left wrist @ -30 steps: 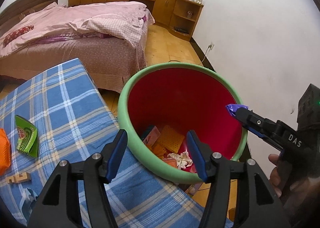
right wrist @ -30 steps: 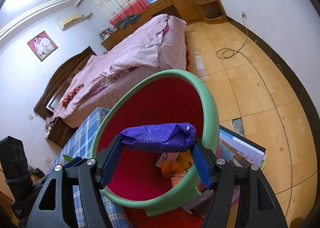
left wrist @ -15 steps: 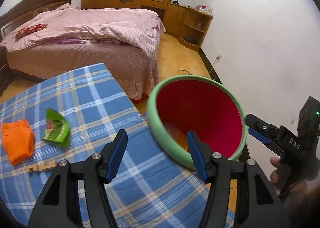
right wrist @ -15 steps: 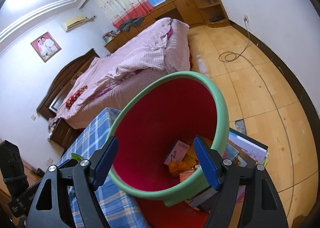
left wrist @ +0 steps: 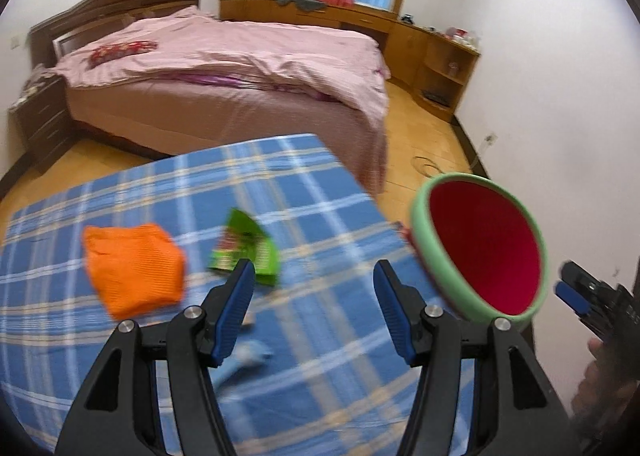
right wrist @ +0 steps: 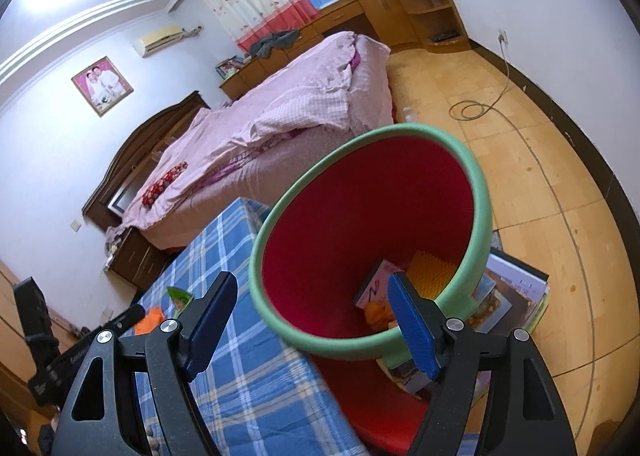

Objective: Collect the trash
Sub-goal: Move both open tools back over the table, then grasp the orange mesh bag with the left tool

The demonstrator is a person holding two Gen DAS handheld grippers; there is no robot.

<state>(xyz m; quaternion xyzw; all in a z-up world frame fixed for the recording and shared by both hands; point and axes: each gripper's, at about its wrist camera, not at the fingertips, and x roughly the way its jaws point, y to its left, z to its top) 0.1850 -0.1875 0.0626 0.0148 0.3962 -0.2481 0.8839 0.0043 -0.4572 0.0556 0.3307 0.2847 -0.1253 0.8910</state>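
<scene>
Tabletop [left wrist: 304,184] cloth: blue plaid, crossed with white and tan lines. Bin [right wrist: 476,192]: green rim, red inside, red outer wall. Inside it, an orange ridged piece [right wrist: 434,272]. On the cloth, an orange bag [left wrist: 134,270] left, and a green wrapper [left wrist: 246,248] with red print just right of it. Left gripper [left wrist: 316,306] and right gripper [right wrist: 310,330]: black frames, blue pads. Far bed [left wrist: 240,68]: pink checked cover, dark brown headboard.

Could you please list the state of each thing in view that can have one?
Left gripper: open, empty, over the table.
Right gripper: open, empty, at the bin.
Bin: open-topped, trash at the bottom.
Green wrapper: lying on the table.
Orange bag: lying on the table.
</scene>
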